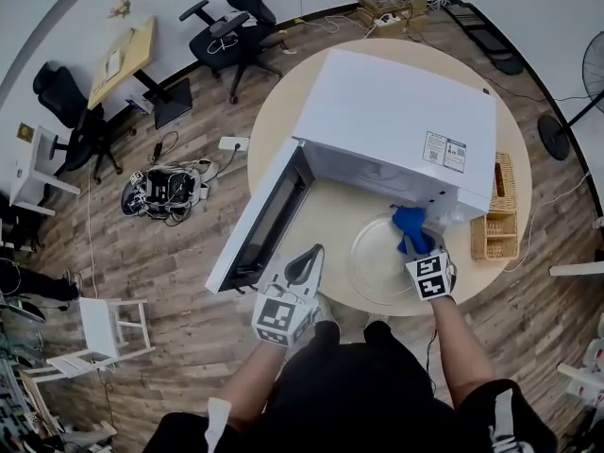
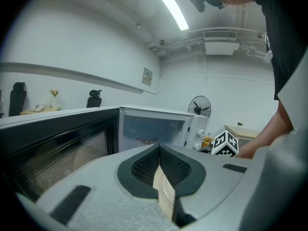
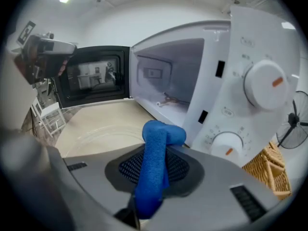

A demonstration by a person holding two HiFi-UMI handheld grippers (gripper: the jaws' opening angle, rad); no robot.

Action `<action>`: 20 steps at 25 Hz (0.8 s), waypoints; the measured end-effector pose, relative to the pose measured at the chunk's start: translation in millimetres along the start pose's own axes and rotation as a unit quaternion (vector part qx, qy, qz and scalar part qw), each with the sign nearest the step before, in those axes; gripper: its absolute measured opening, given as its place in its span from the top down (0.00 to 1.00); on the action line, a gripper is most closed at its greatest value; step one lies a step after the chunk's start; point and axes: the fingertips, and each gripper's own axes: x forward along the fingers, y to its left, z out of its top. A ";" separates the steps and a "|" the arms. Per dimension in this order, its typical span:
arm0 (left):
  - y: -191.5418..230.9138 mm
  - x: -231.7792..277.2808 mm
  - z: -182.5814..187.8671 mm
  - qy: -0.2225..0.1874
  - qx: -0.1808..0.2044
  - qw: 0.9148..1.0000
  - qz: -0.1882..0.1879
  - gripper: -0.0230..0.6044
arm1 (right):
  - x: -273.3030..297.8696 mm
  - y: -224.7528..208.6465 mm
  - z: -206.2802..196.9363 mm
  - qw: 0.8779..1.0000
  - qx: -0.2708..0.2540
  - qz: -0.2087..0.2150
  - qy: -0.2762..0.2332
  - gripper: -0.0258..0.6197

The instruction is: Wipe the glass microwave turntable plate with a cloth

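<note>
The person's two arms reach forward from the body at the bottom of the head view. The left gripper (image 1: 311, 256) (image 2: 159, 150) is held over the near edge of the tabletop (image 1: 332, 213), just in front of the open microwave door (image 1: 260, 220) (image 2: 53, 148). Its jaws are together at the tips and hold nothing. Only a thin strip of the tabletop shows through the slit behind them.

The right gripper (image 1: 415, 248) (image 3: 156, 150) is over the right side of the glass plate (image 1: 373, 262) (image 3: 96, 134). Its jaws are clamped on the blue cloth (image 1: 409, 225) (image 3: 155, 177). The cloth is long and runs along the jaws, and its folded end points away from the person, at the microwave (image 1: 396, 111) (image 3: 260, 57). The cloth hides the jaw tips.

The plate lies flat on the tabletop, just in front of the microwave's open mouth. It is see-through, so its edge is hard to see. I cannot tell if the cloth touches it.

The door swings out to the left. A woven basket (image 1: 498, 217) (image 3: 269, 170) sits to the right of the microwave.
</note>
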 end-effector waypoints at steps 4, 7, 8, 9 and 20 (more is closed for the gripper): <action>7.4 -8.7 -2.3 -0.002 -0.005 1.000 0.017 0.96 | -12.8 38.5 20.4 0.999 -0.017 0.043 -0.022 0.84; 21.1 -18.3 0.0 -0.011 -0.022 0.999 0.039 0.96 | -14.8 87.5 23.7 0.994 -0.031 0.099 -0.023 0.84; 23.9 -20.9 0.6 -0.012 -0.026 0.999 0.043 0.96 | -15.3 104.1 22.8 0.992 -0.042 0.117 -0.021 0.84; 25.4 -23.0 0.8 -0.013 -0.025 0.999 0.045 0.96 | -15.9 119.1 21.8 0.990 -0.052 0.133 -0.021 0.84; 30.4 -41.2 -7.6 -0.008 -0.035 0.998 0.058 0.96 | -3.9 174.8 -8.4 0.980 -0.070 0.180 0.039 0.84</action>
